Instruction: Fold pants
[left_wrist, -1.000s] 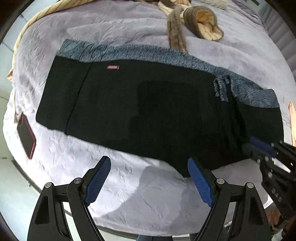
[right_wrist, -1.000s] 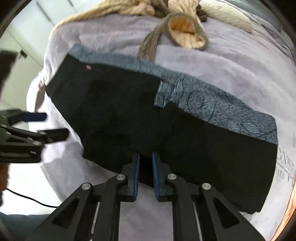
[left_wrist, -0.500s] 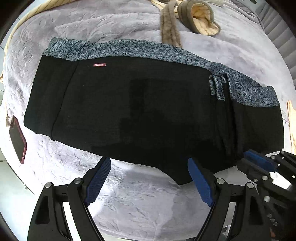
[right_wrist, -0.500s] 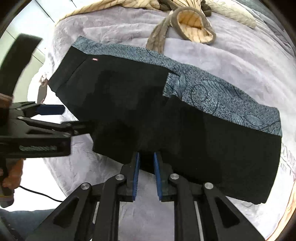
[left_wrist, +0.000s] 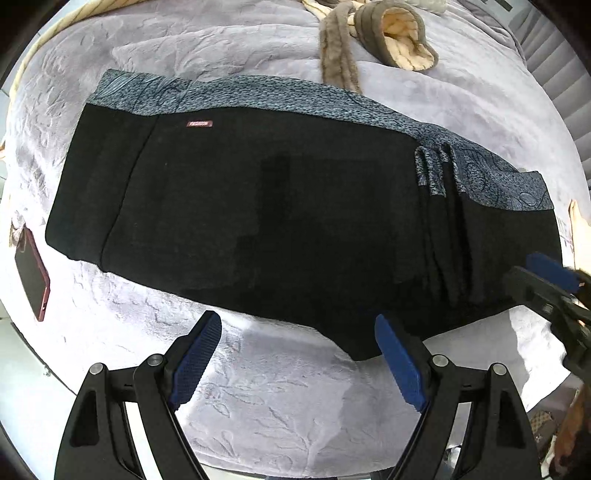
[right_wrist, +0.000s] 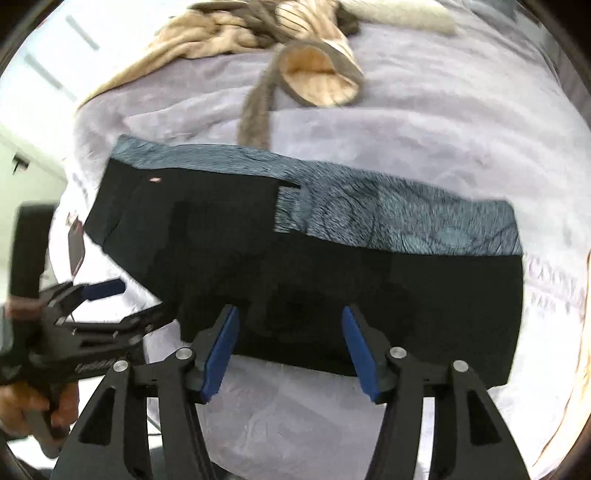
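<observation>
Soft purple bedding (left_wrist: 303, 406) covered the bed, and the black pants (left_wrist: 295, 229) lay flat across the middle of it. The pants stretched long, from nine o'clock to three o'clock in the left wrist view. A blue-gray patterned strip (left_wrist: 280, 96) ran along their far edge, toward twelve o'clock. A tiny red label (left_wrist: 200, 124) sat near that strip. Some folds bunched up toward three o'clock.

The left gripper (left_wrist: 297, 360) hung at six o'clock, just over the near edge of the pants. Its blue fingers (left_wrist: 195, 354) were spread wide and held nothing.

The right gripper (right_wrist: 291, 349) was at six o'clock in its own view, over the near edge of the pants too. Its fingers (right_wrist: 221, 347) were spread apart as well, with nothing between them. That picture was a bit blurry.

A dark phone with a red case (left_wrist: 32, 275) lay on the bedding at nine o'clock, just beside the end of the pants. A tan and brown blanket (left_wrist: 391, 37) was heaped at twelve o'clock, and one brown end of it (left_wrist: 340, 62) reached down to the patterned strip.
</observation>
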